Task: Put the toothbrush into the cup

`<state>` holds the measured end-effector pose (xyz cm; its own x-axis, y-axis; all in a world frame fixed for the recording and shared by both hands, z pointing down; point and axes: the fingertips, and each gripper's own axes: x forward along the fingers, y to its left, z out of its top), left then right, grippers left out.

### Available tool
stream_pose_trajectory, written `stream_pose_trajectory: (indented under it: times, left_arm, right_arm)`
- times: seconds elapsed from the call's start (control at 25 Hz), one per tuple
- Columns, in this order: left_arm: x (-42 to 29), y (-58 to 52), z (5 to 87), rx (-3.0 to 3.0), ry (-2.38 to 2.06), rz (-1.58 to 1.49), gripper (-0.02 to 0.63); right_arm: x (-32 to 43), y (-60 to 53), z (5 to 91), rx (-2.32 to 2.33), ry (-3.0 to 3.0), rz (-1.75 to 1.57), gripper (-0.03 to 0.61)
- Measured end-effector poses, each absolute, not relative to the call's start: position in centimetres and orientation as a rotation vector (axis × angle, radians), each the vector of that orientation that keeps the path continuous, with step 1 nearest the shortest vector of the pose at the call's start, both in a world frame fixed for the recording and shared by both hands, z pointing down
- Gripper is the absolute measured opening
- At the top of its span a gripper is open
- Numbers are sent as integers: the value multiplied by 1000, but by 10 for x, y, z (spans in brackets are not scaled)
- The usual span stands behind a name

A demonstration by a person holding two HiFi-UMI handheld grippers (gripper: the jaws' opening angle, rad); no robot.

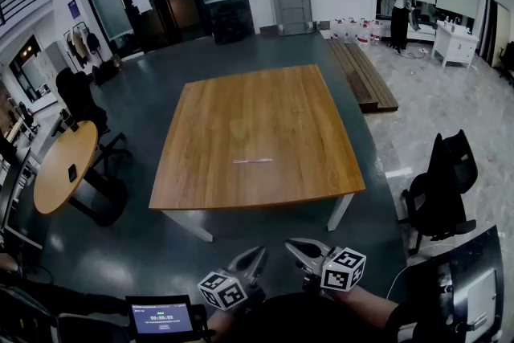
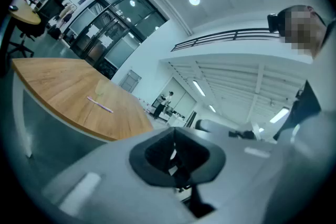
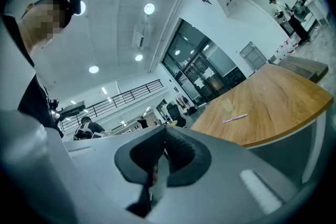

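Note:
A thin pink-and-white toothbrush (image 1: 252, 161) lies flat near the middle of the wooden table (image 1: 305, 108). Just beyond it stands a clear cup (image 1: 238, 128), faint against the wood. Both grippers are held low in front of me, well short of the table's near edge. My left gripper (image 1: 259, 255) and right gripper (image 1: 292, 246) point up and toward each other. In the left gripper view the jaws (image 2: 175, 132) are shut on nothing, with the toothbrush (image 2: 100, 104) and cup (image 2: 101, 89) far off. The right gripper (image 3: 164, 131) is also shut and empty, far from the toothbrush (image 3: 234, 118) and cup (image 3: 227, 106).
A black office chair (image 1: 438, 189) stands right of the table. A round wooden table (image 1: 64, 169) with a dark chair is at the left. A small screen (image 1: 163, 317) sits at the bottom left. A low wooden platform (image 1: 365, 76) lies beyond, and a person (image 1: 400, 4) stands far back.

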<state>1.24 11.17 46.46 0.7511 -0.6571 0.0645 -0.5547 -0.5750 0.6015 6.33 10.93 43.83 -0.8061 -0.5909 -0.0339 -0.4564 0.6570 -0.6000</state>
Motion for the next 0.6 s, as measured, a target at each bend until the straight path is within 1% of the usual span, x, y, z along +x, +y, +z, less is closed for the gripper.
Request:
stream_pose_trajectory:
  times: [0.2, 0.6]
  left_arm:
    - [2, 111, 464, 2323, -952, -241, 2]
    - [13, 113, 463, 2338, -951, -253, 2]
  right_arm:
    - [59, 109, 437, -820, 2667, -858, 6]
    - [69, 110, 438, -823, 2675, -852, 6]
